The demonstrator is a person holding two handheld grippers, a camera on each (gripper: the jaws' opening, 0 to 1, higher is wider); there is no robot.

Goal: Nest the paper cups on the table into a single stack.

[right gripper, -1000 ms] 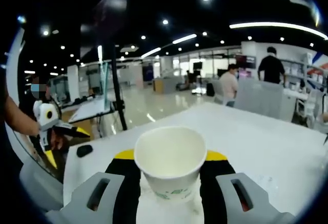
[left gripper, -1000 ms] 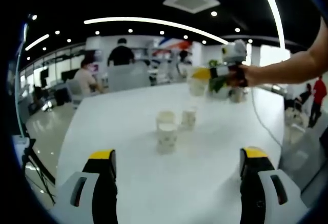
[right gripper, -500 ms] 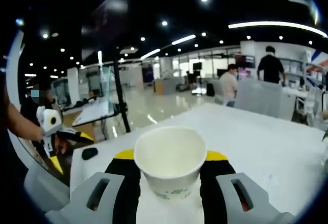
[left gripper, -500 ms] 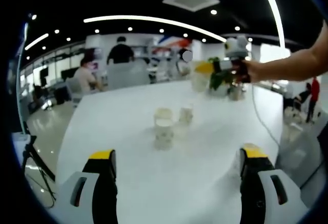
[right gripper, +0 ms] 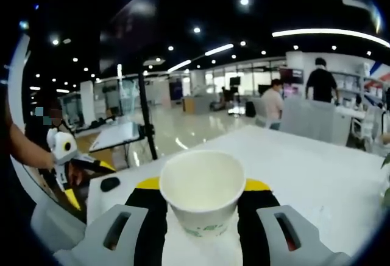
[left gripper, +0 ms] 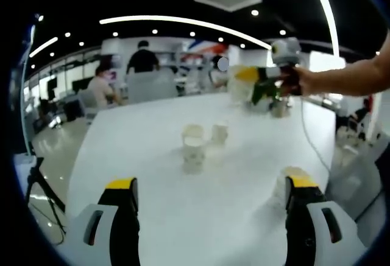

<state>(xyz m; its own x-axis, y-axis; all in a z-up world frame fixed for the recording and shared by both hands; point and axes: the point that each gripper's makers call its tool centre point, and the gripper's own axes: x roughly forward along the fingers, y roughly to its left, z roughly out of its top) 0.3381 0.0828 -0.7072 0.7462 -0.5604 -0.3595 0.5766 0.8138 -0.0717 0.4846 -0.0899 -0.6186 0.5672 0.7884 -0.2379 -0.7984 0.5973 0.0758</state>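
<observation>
The left gripper view looks across the white counter to a short stack of paper cups near its middle, with a single cup just beside it and another cup close by the left hand-held gripper; that gripper's jaws stand wide apart with nothing between them. Far across the counter the same view catches the right hand-held gripper at the end of the person's arm, carrying a pale cup — blurred there, so the grip itself is hard to read.

The right gripper view supplies the close look; the right hand-held gripper is clenched on a white paper cup, its yellow-tipped jaws pressing either side of the cup wall. The cup stands upright, mouth open toward the camera, inside plain white, a faint green print low on its outside. At the left edge of this view the left hand-held gripper appears in the person's hand; behind lies an open office with people standing — too distant for detail.
</observation>
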